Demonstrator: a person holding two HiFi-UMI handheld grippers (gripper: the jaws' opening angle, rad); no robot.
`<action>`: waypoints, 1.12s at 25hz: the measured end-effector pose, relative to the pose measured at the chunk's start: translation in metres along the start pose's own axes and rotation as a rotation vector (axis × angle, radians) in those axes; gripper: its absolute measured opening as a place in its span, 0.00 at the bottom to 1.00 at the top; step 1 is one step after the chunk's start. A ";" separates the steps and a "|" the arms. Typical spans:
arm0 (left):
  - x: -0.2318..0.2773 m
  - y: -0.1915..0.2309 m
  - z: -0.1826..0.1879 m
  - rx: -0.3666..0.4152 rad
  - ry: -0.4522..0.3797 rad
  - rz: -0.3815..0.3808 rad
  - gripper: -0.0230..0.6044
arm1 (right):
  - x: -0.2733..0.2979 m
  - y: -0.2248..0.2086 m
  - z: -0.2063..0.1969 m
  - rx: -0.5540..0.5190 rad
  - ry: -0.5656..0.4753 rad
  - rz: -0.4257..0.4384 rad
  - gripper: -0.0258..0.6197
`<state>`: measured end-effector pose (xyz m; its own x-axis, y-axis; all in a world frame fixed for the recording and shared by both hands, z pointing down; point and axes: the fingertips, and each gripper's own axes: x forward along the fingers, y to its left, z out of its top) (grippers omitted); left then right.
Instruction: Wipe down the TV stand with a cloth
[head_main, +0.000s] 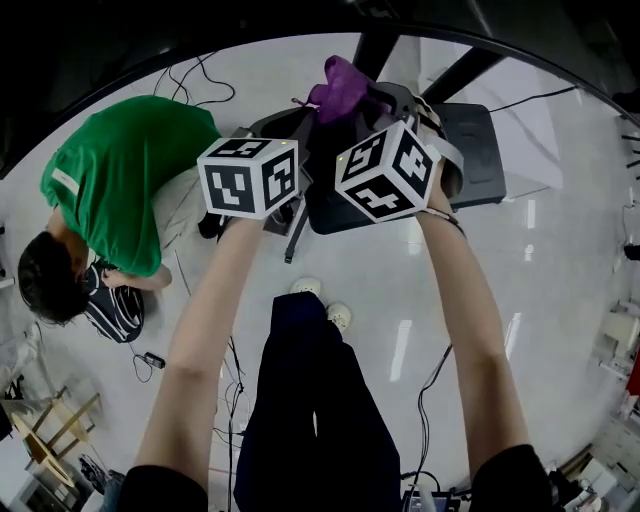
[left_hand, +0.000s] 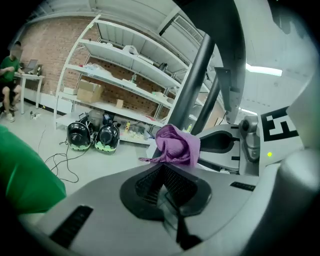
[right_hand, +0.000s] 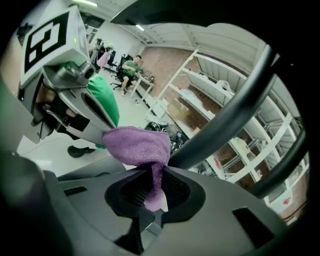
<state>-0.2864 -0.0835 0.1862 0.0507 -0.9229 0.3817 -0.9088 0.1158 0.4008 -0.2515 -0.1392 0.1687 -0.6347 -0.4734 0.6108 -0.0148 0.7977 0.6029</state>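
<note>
- The right tongs (right_hand: 152, 172) are closed on the purple cloth (right_hand: 137, 145). A fold of it hangs down between the two jaws, and the rest bunches up above their tips.
- The left tongs (left_hand: 162, 167) are drawn together, their tips at the lower edge of the same cloth, and they appear to pinch it. In the right gripper view the left tongs reach the bunch from the side.
- In the head view both arms are stretched forward, with the marker cubes side by side. The cloth is held up in the air between the two tips, above the TV stand (head_main: 480, 150) and not touching it.
- The stand's dark base lies on the pale floor (head_main: 540, 260) just past the tongs. Its dark posts rise close behind the cloth.
- On the person's left, someone in a green shirt (head_main: 125, 180) crouches on the floor.
- Farthest off, white shelves (left_hand: 125, 60) stand against a brick wall.
</note>
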 end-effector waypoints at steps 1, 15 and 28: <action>-0.002 -0.005 0.003 0.005 -0.007 -0.010 0.05 | -0.009 -0.005 0.001 0.025 -0.019 -0.013 0.15; -0.001 -0.068 0.061 0.068 -0.067 -0.098 0.05 | -0.094 -0.127 -0.012 0.300 -0.159 -0.289 0.15; 0.013 -0.060 0.078 0.093 -0.077 -0.088 0.05 | -0.054 -0.141 0.013 0.326 -0.182 -0.313 0.15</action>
<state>-0.2629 -0.1309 0.1023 0.1034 -0.9539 0.2817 -0.9369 0.0017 0.3496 -0.2249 -0.2208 0.0442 -0.6857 -0.6594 0.3081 -0.4492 0.7165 0.5337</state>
